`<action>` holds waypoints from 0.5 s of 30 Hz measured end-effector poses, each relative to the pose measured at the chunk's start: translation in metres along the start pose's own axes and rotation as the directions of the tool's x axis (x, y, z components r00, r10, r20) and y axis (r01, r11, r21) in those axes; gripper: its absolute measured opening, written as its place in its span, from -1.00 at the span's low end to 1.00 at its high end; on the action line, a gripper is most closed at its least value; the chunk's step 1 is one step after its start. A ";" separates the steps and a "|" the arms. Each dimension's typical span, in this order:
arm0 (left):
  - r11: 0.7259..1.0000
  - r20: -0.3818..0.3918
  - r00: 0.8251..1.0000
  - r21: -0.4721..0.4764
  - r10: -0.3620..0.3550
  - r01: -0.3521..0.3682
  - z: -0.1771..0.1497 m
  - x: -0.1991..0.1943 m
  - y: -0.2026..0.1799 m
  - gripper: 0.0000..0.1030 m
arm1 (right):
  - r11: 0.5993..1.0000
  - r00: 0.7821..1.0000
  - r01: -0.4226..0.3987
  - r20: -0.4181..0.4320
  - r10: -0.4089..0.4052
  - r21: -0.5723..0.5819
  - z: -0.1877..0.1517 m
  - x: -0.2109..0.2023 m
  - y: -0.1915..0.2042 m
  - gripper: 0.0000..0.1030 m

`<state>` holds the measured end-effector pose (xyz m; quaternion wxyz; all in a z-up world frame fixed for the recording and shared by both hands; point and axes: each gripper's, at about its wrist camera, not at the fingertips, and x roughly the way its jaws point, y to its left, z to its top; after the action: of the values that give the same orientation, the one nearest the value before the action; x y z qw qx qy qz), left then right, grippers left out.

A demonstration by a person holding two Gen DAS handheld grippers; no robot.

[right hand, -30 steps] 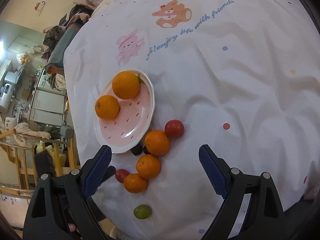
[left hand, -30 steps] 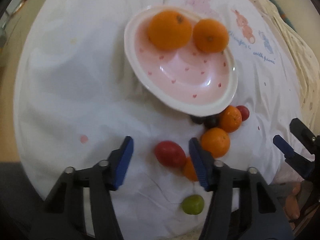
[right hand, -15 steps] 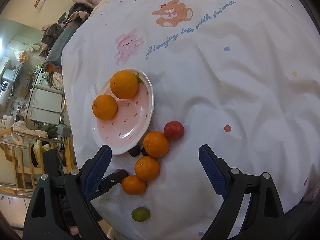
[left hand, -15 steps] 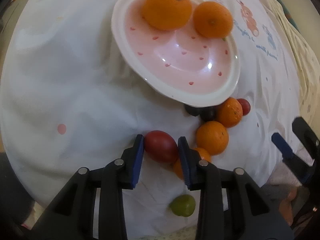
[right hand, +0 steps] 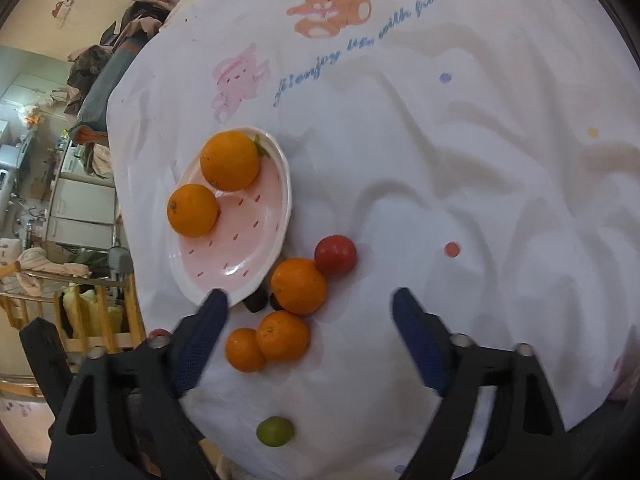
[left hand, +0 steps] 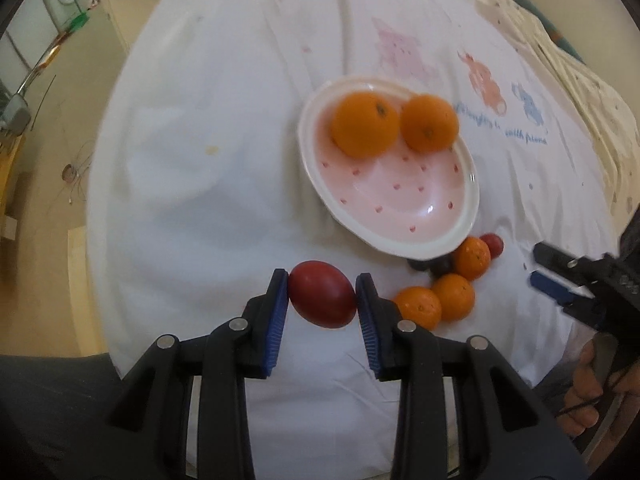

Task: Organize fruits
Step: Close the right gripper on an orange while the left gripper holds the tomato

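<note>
The left gripper (left hand: 322,296) is clamped on a dark red oval fruit (left hand: 322,294), both blue pads pressed to its sides, just below the lower left rim of the pink dish (left hand: 474,200) in the left wrist view. The jaws closed on it a moment ago and hold steady.

The right gripper (right hand: 308,312) stands apart, its jaws having just narrowed, and its pads touch nothing. Between its fingers in the right wrist view lie three oranges (right hand: 298,286) in a cluster on the cloth; a red tomato (right hand: 335,255) touches the uppermost orange, and two dark small fruits (right hand: 256,301) sit against the dish edge. The left finger (right hand: 200,344) overlaps the dish's lower rim in the frame. A green fruit (right hand: 275,431) lies apart near the bottom centre.

The dish holds two oranges (left hand: 366,125) side by side at its upper end; the rest of its bowl is bare.

The white tablecloth (right hand: 460,168) is rumpled but open across the whole right half of the right wrist view. Its left edge drops off close to the dish, with wooden rails (right hand: 100,320) and kitchen units beyond. In the left wrist view, open cloth fills the left and centre, the table edge curving down the left side.

Blue script on the cloth reads "enjoy life with friends", beside a pink rabbit (right hand: 236,78) and an orange bear (right hand: 330,10).
</note>
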<state>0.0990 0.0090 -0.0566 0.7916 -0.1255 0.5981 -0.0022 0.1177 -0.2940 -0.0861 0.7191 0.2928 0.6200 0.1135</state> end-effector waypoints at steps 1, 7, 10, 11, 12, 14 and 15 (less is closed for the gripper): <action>1.000 0.005 1.000 -0.007 -0.005 0.005 0.001 -0.003 0.003 -0.42 | 1.000 1.000 -0.010 -0.023 0.010 0.012 0.000 0.006 -0.001 0.26; 1.000 0.006 1.000 -0.005 -0.007 0.007 0.003 -0.002 0.000 -0.42 | 0.997 0.996 0.049 -0.065 -0.053 -0.060 0.002 0.032 0.014 -0.03; 1.000 0.019 1.000 0.017 0.004 -0.004 0.003 -0.004 -0.003 -0.42 | 0.995 0.995 0.060 -0.080 -0.067 -0.081 0.003 0.045 0.017 -0.03; 1.000 0.022 1.000 0.022 0.008 -0.008 0.003 -0.004 -0.004 -0.42 | 0.994 0.993 0.068 -0.089 -0.076 -0.083 0.003 0.050 0.018 -0.03; 1.000 0.024 1.000 0.024 0.011 -0.012 0.002 -0.004 -0.004 -0.42 | 0.993 0.992 0.080 -0.092 -0.087 -0.085 0.003 0.054 0.017 -0.03; 1.000 0.021 1.000 0.021 0.016 -0.017 0.002 -0.001 -0.003 -0.42 | 0.990 0.989 0.100 -0.098 -0.110 -0.097 0.002 0.061 0.017 -0.03; 1.000 0.017 1.000 0.018 0.017 -0.017 0.002 0.000 -0.002 -0.42 | 0.989 0.988 0.111 -0.098 -0.121 -0.101 0.002 0.063 0.016 -0.05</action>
<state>0.1015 0.0074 -0.0557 0.7976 -0.1132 0.5925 -0.0001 0.1354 -0.2484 -0.1288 0.7043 0.2154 0.6665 0.1158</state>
